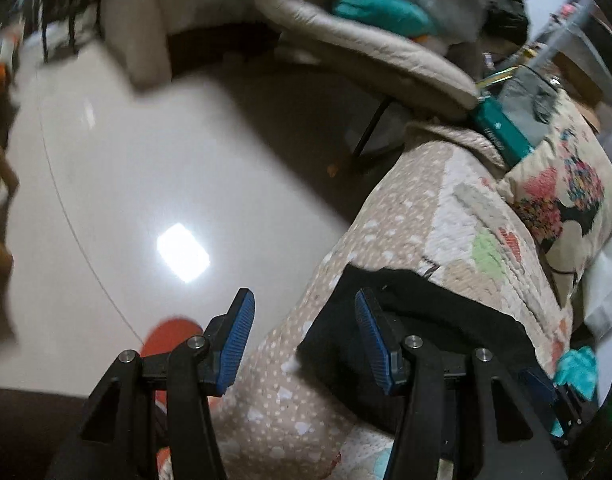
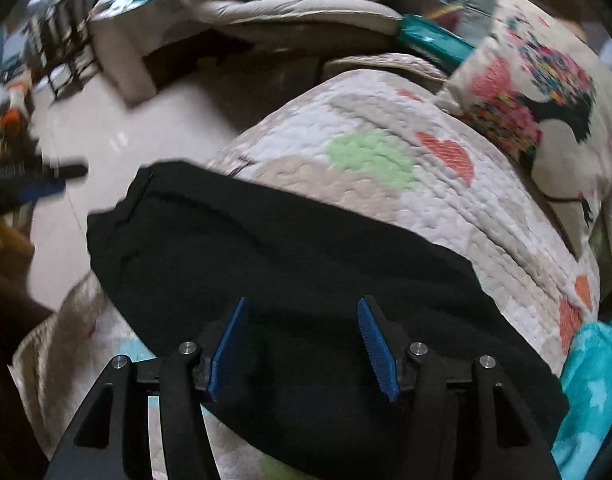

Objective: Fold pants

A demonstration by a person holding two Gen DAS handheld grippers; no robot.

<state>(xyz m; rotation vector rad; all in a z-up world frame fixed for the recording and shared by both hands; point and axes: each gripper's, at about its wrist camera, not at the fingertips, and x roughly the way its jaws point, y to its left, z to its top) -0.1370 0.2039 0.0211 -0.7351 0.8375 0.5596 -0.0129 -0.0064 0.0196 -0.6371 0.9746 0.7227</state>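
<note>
Black pants (image 2: pixel 290 264) lie on quilt (image 2: pixel 386 152), right under open, empty R gripper (image 2: pixel 302 348); L gripper (image 1: pixel 302 344), open too, sits off pants' left edge.

Matt black cloth pants (image 2: pixel 290 264); quilted, bumpy cotton-like cover (image 2: pixel 386 184) with printed hearts; glossy pale tiled floor (image 1: pixel 146 152) that mirrored a light; ribbed blue pads (image 2: pixel 376 350) on matt black plastic, silver metal pins; fuzzy teal blanket (image 2: pixel 594 384)

Bare floor (image 1: pixel 146 152) left; cushion (image 2: pixel 546 92) right.
</note>
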